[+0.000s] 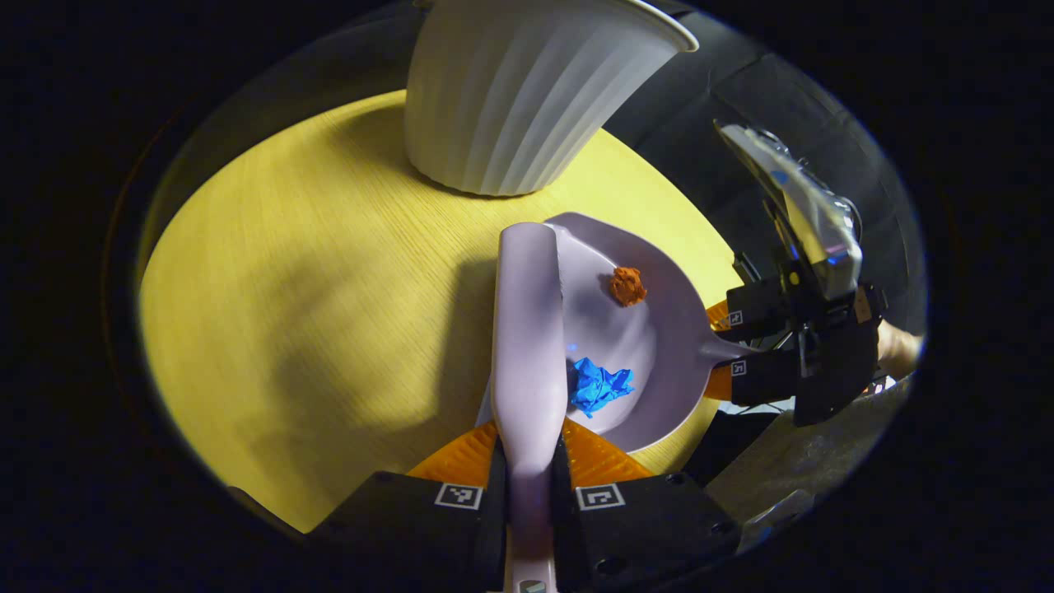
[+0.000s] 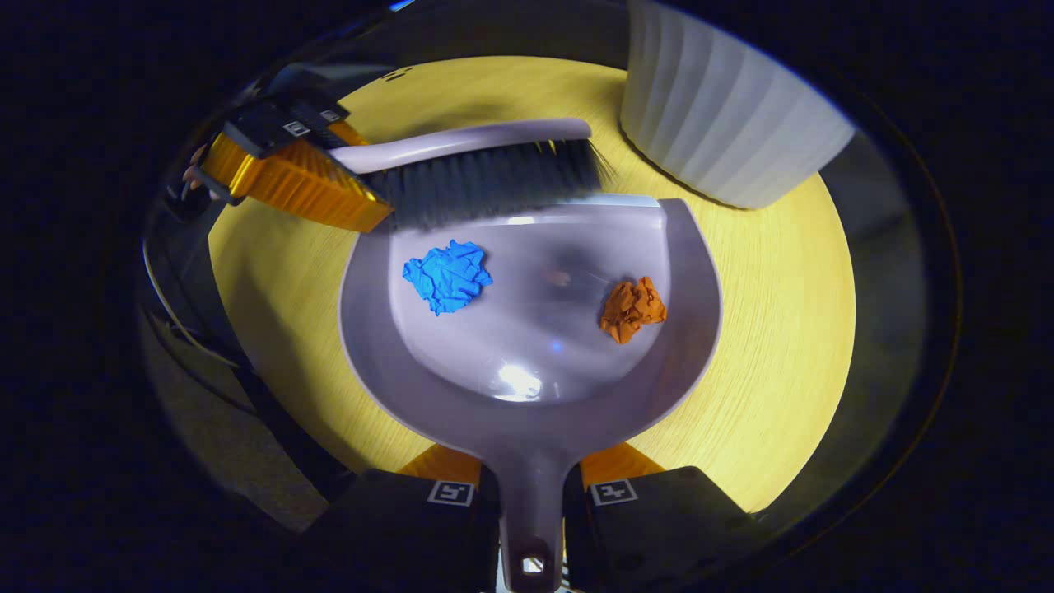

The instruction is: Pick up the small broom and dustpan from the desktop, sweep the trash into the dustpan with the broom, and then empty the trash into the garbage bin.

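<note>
Dustpan (image 2: 527,362) flat on yellow surface (image 2: 766,346); blue scrap (image 2: 447,276) and orange scrap (image 2: 631,309) in its tray, light, loose, likely to roll if you tilt toward open lip; pan is stiff, smooth plastic; your right hand-held gripper (image 2: 531,494) clamped on its handle; left hand-held gripper (image 1: 527,486) closed on broom (image 2: 486,169) handle, bristles at pan's lip; ribbed white garbage bin (image 1: 515,91) just beyond pan; dark booth around.
</note>
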Tool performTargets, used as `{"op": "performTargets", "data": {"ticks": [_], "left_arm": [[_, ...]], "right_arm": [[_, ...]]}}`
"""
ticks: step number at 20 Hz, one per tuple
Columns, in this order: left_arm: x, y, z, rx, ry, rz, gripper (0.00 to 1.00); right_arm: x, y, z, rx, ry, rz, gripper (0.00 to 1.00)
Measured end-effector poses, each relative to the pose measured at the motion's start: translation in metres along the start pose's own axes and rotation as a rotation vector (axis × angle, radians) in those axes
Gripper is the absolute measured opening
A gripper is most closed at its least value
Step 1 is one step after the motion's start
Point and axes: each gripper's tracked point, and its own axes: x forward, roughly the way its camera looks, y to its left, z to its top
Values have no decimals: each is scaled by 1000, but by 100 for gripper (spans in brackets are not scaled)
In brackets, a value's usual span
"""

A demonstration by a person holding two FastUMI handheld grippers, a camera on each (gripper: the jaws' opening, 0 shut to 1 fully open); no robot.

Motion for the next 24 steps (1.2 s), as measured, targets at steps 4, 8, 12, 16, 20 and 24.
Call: {"op": "performTargets", "data": {"ticks": [4,8,12,16,20,24], "left_arm": [[-10,7,4,-63,-103,50,27],[-13,18,2,-96,-169,137,27],[-12,14,1,-99,-182,209,27],[-11,13,0,-105,-173,247,27],[-13,13,2,-73,-146,256,27],[-14,13,2,-89,-138,244,27]], "right_arm": [[2,-8,-4,112,-28,-59,36],[-29,-6,-6,248,-46,-112,36],[-69,-8,-2,352,-56,-152,36],[-123,-26,3,415,-70,-177,36],[-183,-41,20,444,-122,-202,36],[-245,-57,39,461,-163,-273,36]]}}
